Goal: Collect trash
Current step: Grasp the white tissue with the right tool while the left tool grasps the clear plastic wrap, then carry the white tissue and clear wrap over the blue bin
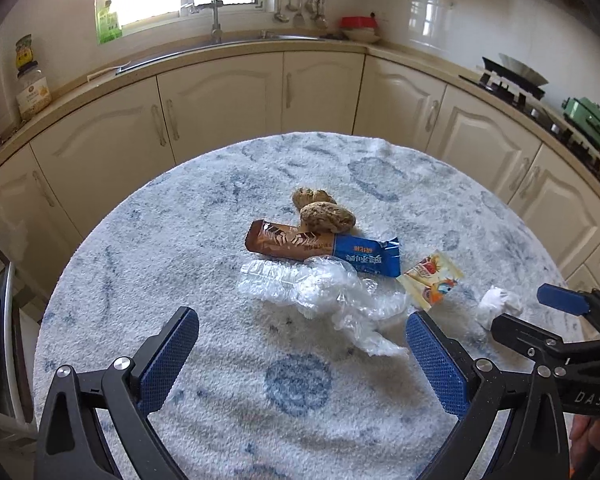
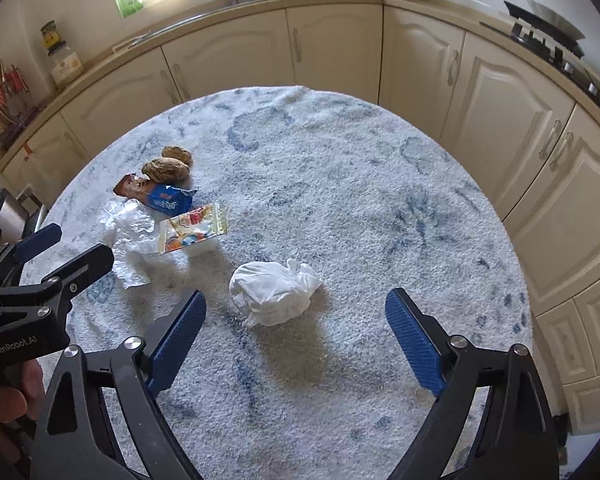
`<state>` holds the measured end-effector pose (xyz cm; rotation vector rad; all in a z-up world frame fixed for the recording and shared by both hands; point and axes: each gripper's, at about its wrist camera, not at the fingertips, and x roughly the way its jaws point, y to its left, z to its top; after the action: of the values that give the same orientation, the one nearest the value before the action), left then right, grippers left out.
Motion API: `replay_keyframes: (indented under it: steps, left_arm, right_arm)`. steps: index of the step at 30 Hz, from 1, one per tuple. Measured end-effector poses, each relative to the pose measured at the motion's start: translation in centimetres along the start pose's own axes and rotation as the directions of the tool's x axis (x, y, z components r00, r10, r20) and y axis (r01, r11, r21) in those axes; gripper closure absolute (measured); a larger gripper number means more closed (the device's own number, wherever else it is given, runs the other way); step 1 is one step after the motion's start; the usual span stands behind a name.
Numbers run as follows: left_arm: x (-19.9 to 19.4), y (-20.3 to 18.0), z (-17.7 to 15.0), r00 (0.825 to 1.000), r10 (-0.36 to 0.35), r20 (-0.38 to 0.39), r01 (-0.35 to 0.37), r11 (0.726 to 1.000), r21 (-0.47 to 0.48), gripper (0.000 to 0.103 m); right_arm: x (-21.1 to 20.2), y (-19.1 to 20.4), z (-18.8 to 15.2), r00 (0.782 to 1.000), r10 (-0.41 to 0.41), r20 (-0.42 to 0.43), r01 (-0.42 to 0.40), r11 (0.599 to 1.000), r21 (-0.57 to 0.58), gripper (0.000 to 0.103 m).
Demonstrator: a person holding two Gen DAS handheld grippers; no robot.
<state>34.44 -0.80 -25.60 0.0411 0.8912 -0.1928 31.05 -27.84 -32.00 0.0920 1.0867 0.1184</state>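
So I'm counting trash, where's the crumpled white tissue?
The crumpled white tissue lies on the table ahead of the right gripper, right of the yellow wrapper.

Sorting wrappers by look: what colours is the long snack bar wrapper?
The long foil snack bar wrapper is brown at one end, blue at the other; clearest in the left wrist view.

The right gripper [image 2: 296,316] hangs over the table [image 2: 340,184], its blue fingers [image 2: 414,340] spread wide with nothing between them. Just ahead at twelve o'clock lies a crumpled white tissue [image 2: 272,298]. Toward ten o'clock sit a yellow sachet [image 2: 192,230], clear plastic wrap [image 2: 126,232], a brown-and-blue snack wrapper [image 2: 158,194] and two brown lumps [image 2: 168,166]. The left gripper [image 2: 66,244] reaches in at nine o'clock, jaws apart.
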Motion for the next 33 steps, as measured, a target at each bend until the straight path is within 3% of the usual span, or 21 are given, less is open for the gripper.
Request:
replay_keyframes:
  steps: [2, 5, 7, 9, 10, 12, 15, 23, 33]
  left_arm:
    - [1.6, -0.1, 0.6, 1.000, 0.006, -0.012, -0.006, 1.000, 0.010, 0.001]
    - [3.9, -0.4, 0.9, 0.999, 0.016, -0.040, -0.015, 1.000, 0.027, 0.003]
    - [5.0, -0.5, 1.1, 0.999, 0.003, -0.045, -0.001, 0.999, 0.035, 0.017]
    - [5.4, -0.5, 1.2, 0.999, -0.033, -0.035, 0.034, 0.999, 0.026, 0.040]
    - [5.5, -0.4, 1.4, 0.999, -0.042, -0.033, 0.043, 0.999, 0.023, 0.047]
    - [5.5, -0.6, 1.2, 0.997, -0.074, -0.026, 0.075, 0.997, 0.013, 0.072]
    - [5.3, -0.8, 0.6, 0.992, -0.123, -0.026, 0.123, 0.992, -0.002, 0.095]
    - [2.3, -0.1, -0.9, 0.990, -0.139, 0.035, 0.140, 0.990, -0.028, 0.096]
    - [-7.5, -2.5, -3.3, 0.972, -0.164, 0.170, 0.163, 0.986, 0.020, 0.096]
  right_arm:
    - [0.8, 0.0, 0.2, 1.000, 0.014, -0.011, -0.014, 1.000, 0.006, 0.019]
    - [1.7, 0.3, 0.4, 0.999, 0.028, -0.020, -0.028, 1.000, 0.003, 0.037]
    - [1.7, 0.4, 0.4, 1.000, 0.025, -0.011, -0.025, 1.000, -0.006, 0.056]
    - [1.6, 0.2, 0.5, 0.999, 0.043, -0.007, -0.043, 0.999, -0.001, 0.063]
    - [1.6, 0.1, 0.5, 0.999, 0.049, -0.005, -0.049, 0.999, 0.003, 0.065]
    - [1.4, 0.0, 0.4, 0.999, 0.054, 0.001, -0.054, 0.999, 0.007, 0.067]
    - [0.7, -0.3, 0.0, 0.997, 0.070, 0.011, -0.071, 0.997, 0.025, 0.067]
    - [-3.2, -1.3, -1.8, 0.994, 0.097, 0.053, -0.100, 0.994, 0.053, 0.067]
    - [-10.7, -3.0, -4.1, 0.981, 0.083, 0.174, -0.097, 0.993, 0.073, 0.067]
